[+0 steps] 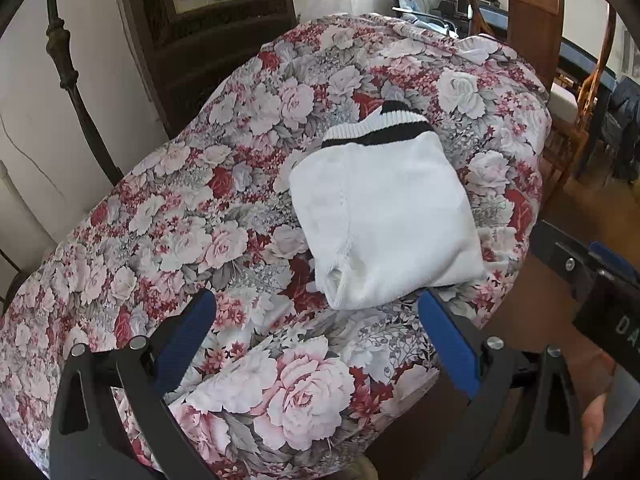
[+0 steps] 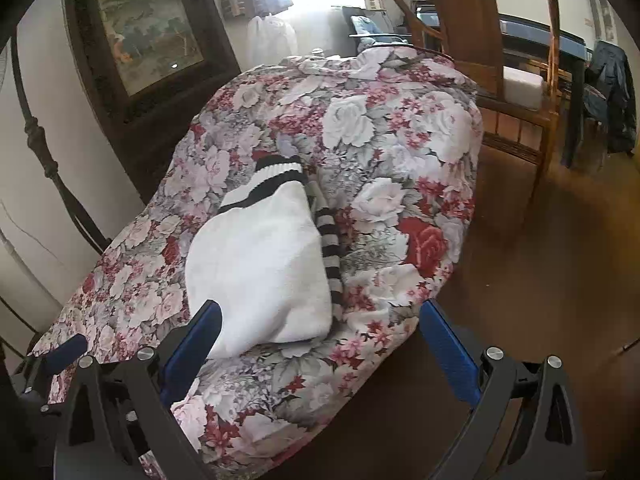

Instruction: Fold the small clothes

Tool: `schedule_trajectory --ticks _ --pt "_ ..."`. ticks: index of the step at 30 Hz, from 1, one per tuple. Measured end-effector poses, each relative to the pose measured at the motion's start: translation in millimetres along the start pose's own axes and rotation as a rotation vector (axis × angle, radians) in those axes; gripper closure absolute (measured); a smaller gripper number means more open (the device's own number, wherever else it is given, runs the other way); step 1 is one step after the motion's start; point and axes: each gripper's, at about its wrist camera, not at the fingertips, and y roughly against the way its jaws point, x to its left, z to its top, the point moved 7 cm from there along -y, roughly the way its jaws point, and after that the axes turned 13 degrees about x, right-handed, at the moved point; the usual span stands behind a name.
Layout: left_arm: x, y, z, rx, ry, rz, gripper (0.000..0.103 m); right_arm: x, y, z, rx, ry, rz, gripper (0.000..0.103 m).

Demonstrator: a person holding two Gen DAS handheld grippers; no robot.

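Note:
A white knitted garment [image 1: 380,208] with a black-and-white ribbed hem lies folded into a compact rectangle on the floral cloth [image 1: 180,208]. It also shows in the right wrist view [image 2: 260,264], where a black-and-white striped part [image 2: 332,252] sticks out along its right edge. My left gripper [image 1: 320,336] is open and empty, just short of the garment's near edge. My right gripper [image 2: 320,344] is open and empty, its left finger [image 2: 200,340] beside the garment's near corner. The left gripper's tip [image 2: 64,352] shows at the left of the right wrist view.
The floral cloth [image 2: 380,140] covers a raised surface with edges dropping to a brown floor [image 2: 540,280]. A dark framed picture [image 2: 148,28] and metal stand [image 1: 68,76] are at left. Wooden chairs [image 2: 480,52] and a table stand behind right.

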Motion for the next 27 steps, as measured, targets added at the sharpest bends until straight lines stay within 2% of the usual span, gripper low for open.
schedule_trajectory --ticks 4,7,18,22,27 --pt "-1.1 1.9 -0.6 -0.005 -0.005 -0.021 0.005 2.5 -0.6 -0.6 0.005 0.001 0.003 0.004" --pt "-1.2 7.3 -1.0 -0.028 -0.006 -0.012 0.005 2.9 -2.0 1.2 0.005 0.003 0.007 0.004" --pt "-1.8 9.8 0.2 -0.035 -0.008 -0.007 0.005 4.4 -4.6 3.3 0.005 0.012 0.01 0.004" --pt "-1.3 10.9 0.4 -0.035 0.001 0.016 0.005 4.3 2.1 -5.1 -0.001 0.006 0.005 0.004" --pt "4.1 10.6 0.3 -0.021 0.02 0.004 0.005 3.5 9.4 -12.5 -0.009 -0.011 0.006 0.004"
